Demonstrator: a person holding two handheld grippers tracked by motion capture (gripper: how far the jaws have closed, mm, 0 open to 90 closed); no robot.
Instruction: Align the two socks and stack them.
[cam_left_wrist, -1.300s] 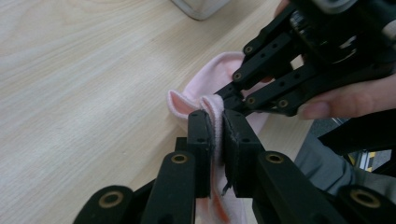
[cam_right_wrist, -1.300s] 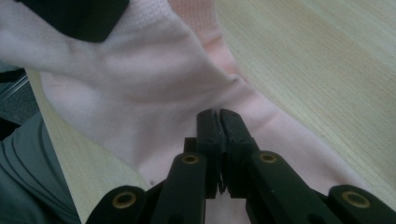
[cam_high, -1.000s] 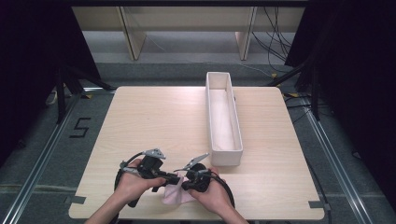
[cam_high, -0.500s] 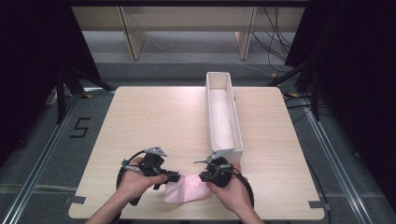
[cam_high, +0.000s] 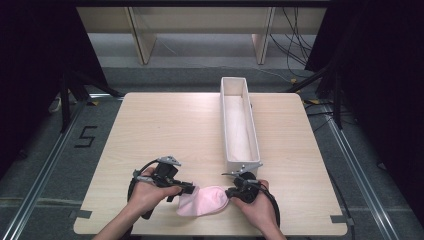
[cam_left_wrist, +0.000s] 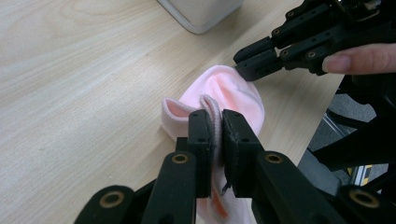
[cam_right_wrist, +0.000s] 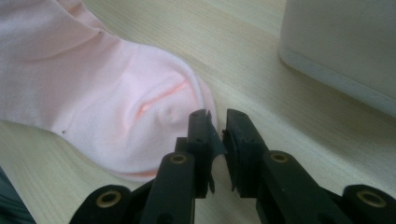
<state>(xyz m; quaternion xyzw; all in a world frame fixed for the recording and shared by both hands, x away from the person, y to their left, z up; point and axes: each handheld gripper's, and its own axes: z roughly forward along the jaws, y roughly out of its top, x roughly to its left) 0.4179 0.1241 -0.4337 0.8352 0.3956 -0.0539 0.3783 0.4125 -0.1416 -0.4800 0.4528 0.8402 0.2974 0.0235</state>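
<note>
A pink sock (cam_high: 204, 201) lies on the light wooden table (cam_high: 165, 130), low in the middle of the high view, close to the near edge. It lies flat between the two hands.

The left gripper (cam_high: 189, 189) comes in from the lower left of that view. In the left gripper view, low in the middle, its jaws are squeezed together on the open end of the sock (cam_left_wrist: 219, 100). A fold of pink cloth sticks up between them.

The right gripper (cam_high: 229, 192) is at the lower right of the sock in the high view, held by a hand (cam_high: 257, 207). In the right gripper view its jaws (cam_right_wrist: 217, 135) sit at the bottom middle with a small gap between them. They have just been opening. There is no cloth in the gap. The round toe end of the sock (cam_right_wrist: 107, 107) lies just to the left of the jaws, on the table. In the left gripper view the right gripper (cam_left_wrist: 252, 65) shows at the upper right, with its tip right at the toe end of the sock.

A long white box (cam_high: 239, 125) stands on the table, above the right gripper in the high view. Its near end is close to that gripper. A corner of the box (cam_right_wrist: 341, 51) shows at the upper right of the right gripper view.
</note>
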